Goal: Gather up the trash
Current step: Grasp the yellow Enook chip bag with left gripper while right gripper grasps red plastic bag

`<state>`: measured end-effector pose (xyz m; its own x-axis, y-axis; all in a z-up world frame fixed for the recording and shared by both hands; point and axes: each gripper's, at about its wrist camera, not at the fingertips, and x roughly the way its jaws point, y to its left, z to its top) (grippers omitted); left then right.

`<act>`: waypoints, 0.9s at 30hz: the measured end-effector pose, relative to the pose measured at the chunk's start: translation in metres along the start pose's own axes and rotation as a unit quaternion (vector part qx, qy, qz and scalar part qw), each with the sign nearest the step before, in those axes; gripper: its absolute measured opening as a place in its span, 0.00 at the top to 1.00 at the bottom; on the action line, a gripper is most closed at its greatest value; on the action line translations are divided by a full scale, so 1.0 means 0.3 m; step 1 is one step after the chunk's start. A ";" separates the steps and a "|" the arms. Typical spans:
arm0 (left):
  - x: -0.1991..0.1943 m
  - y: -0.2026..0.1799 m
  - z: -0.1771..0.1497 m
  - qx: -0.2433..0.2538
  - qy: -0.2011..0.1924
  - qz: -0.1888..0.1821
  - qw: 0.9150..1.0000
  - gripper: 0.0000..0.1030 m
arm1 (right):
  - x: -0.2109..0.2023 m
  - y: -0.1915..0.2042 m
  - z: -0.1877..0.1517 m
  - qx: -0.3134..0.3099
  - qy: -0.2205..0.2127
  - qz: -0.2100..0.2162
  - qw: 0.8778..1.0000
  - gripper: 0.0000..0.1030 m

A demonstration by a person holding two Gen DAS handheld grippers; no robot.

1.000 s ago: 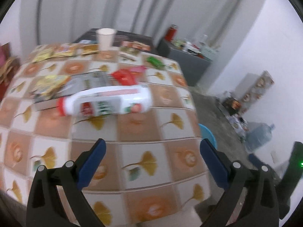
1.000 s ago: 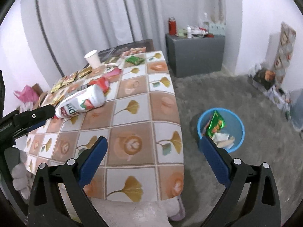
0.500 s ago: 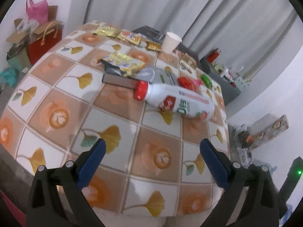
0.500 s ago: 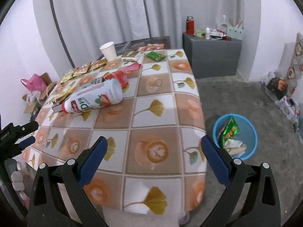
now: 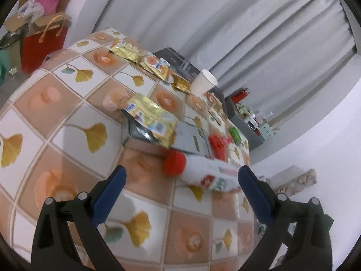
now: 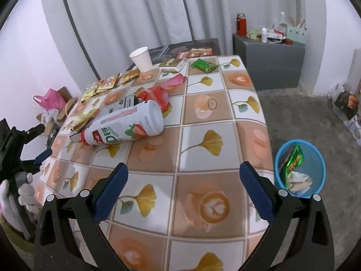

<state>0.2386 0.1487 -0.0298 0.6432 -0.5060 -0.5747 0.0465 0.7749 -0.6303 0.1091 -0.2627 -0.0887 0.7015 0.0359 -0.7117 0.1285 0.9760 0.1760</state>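
Note:
A white bottle with a red cap lies on its side on the tiled table; it also shows in the left wrist view. Around it lie a red wrapper, yellow snack packets, a green packet and a paper cup. A blue bin with wrappers stands on the floor right of the table. My left gripper is open, just short of the bottle's cap end. My right gripper is open above the table's near part.
A grey cabinet with a red flask stands at the back right. Bags and boxes sit on the floor left of the table. Curtains hang behind. My left gripper shows at the left edge of the right wrist view.
The left gripper has swung round the table's left side and closed in on the bottle's cap end. The right gripper has moved in closer over the table. Both stay open.

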 end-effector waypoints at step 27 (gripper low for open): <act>0.330 0.236 0.280 -0.004 0.104 0.058 0.993 0.47 | 0.557 0.130 0.495 -0.094 0.144 0.127 0.977 0.16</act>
<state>0.3698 0.1854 -0.0875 0.4719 -0.4807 -0.7391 -0.0256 0.8305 -0.5565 0.3355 -0.2505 -0.0999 0.4636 0.3146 -0.8283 -0.1733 0.9490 0.2634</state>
